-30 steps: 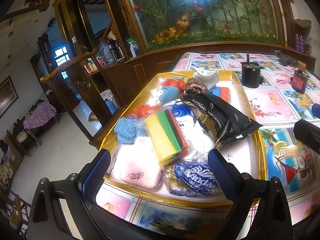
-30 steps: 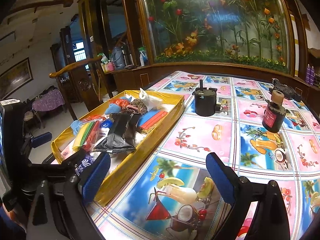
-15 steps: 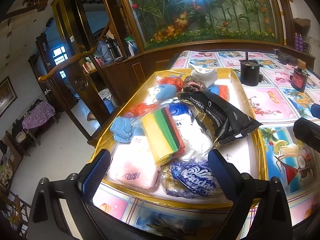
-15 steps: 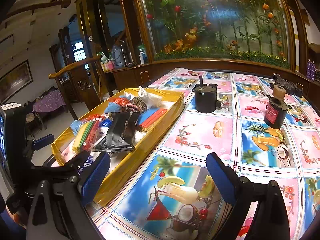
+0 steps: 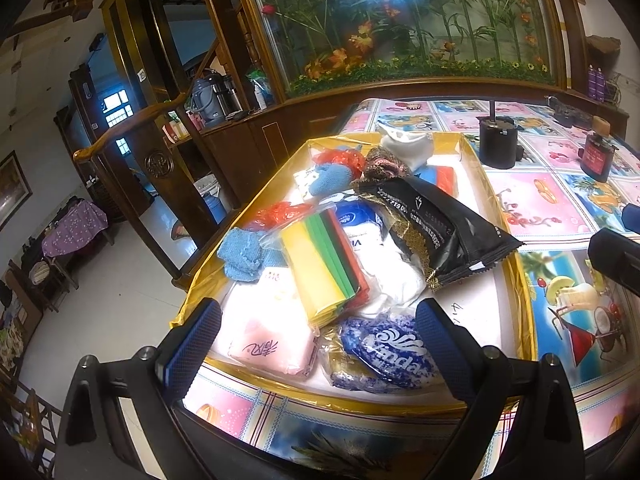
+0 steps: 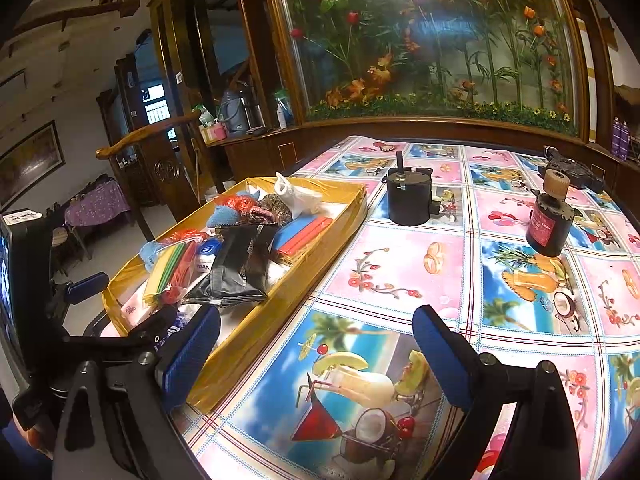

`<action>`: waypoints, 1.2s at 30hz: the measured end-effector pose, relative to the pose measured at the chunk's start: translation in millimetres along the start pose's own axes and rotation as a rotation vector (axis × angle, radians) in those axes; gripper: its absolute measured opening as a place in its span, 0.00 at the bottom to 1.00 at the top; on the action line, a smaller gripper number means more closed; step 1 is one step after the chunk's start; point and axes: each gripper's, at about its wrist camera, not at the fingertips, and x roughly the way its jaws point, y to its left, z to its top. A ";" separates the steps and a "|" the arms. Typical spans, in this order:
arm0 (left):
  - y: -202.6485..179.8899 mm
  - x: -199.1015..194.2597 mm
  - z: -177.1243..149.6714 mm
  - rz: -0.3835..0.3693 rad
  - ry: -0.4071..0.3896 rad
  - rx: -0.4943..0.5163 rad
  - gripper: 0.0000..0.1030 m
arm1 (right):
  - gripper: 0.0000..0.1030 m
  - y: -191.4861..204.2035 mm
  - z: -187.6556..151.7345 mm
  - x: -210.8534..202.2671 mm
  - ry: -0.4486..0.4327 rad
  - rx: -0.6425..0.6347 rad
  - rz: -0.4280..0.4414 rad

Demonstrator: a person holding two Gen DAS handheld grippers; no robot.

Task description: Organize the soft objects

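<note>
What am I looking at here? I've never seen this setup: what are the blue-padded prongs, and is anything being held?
There is no robot. A person carries a two-finger tool in each hand, and each has a fisheye camera looking along its fingers.

One picture comes from the left tool, the other from the right tool. The blue prongs are their fingers. Both stand open and hold nothing.

The left view looks into a yellow tray of soft things: a pink tissue pack, a blue Vinda pack, coloured cloths in a clear bag and a black pouch. The right view shows the same tray on a patterned tablecloth, with a black canister and a dark bottle beyond.
</note>
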 end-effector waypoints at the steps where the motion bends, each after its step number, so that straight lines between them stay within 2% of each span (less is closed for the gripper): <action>1: -0.1 -0.1 0.0 0.000 0.001 0.000 0.95 | 0.96 0.2 0.1 0.1 0.001 0.000 -0.001; 13: 0.1 0.4 -0.6 -0.003 0.000 -0.001 0.95 | 0.96 0.4 -0.2 0.0 0.001 0.001 -0.006; 26: -0.3 -1.3 0.4 -0.005 -0.008 0.004 0.95 | 0.96 2.9 0.9 5.0 0.030 0.012 -0.095; 36: -1.7 -5.5 1.8 -0.006 -0.009 0.015 0.95 | 0.96 4.1 1.1 5.5 0.033 0.009 -0.107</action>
